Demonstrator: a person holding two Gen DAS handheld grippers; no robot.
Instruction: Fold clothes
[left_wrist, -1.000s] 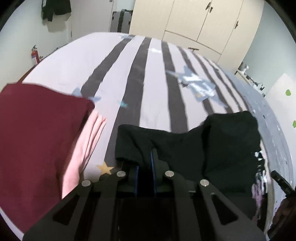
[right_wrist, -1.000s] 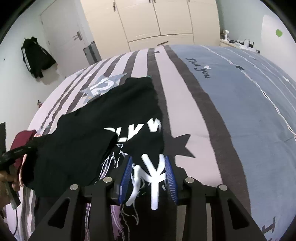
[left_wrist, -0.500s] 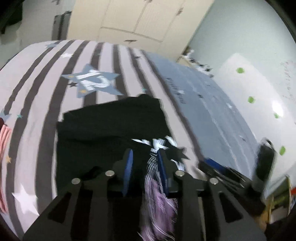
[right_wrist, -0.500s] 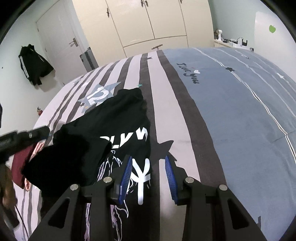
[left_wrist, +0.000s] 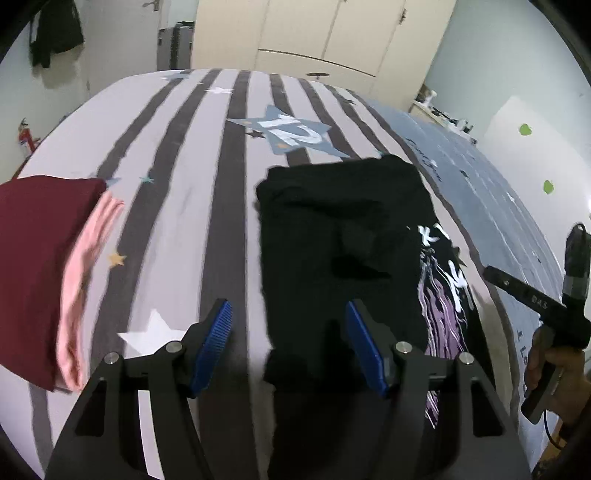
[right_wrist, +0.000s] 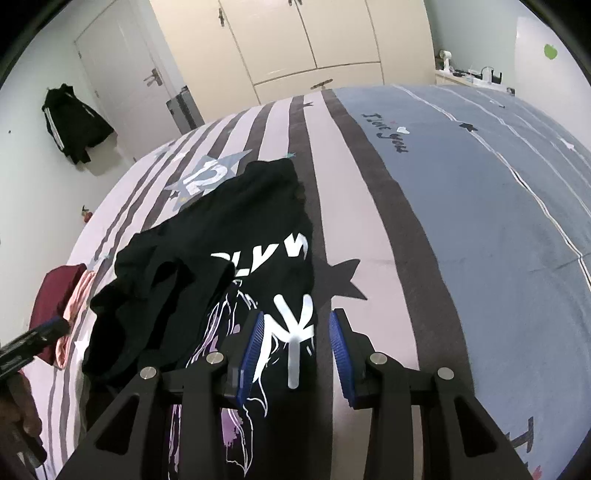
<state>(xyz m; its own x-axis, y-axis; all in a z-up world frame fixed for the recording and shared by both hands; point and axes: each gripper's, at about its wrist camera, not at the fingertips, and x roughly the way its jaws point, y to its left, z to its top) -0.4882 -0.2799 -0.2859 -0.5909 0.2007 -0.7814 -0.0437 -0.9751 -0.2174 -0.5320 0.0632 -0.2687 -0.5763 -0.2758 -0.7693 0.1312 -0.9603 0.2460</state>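
Between the left gripper's (left_wrist: 286, 341) opening jaws lies the black shirt's (left_wrist: 332, 236) edge, unpinched; the right gripper's (right_wrist: 295, 347) jaws stand parted around the shirt's printed hem, gripping nothing.

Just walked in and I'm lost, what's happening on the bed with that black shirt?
A person with a handheld gripper in each hand is folding a black T-shirt on the striped bed. One side is already folded over the middle. The left gripper has its jaws opening, with nothing pinched between them. The right gripper hovers at the shirt's printed edge, jaws apart and not pressing the cloth. A folded maroon and pink pile lies beside it.
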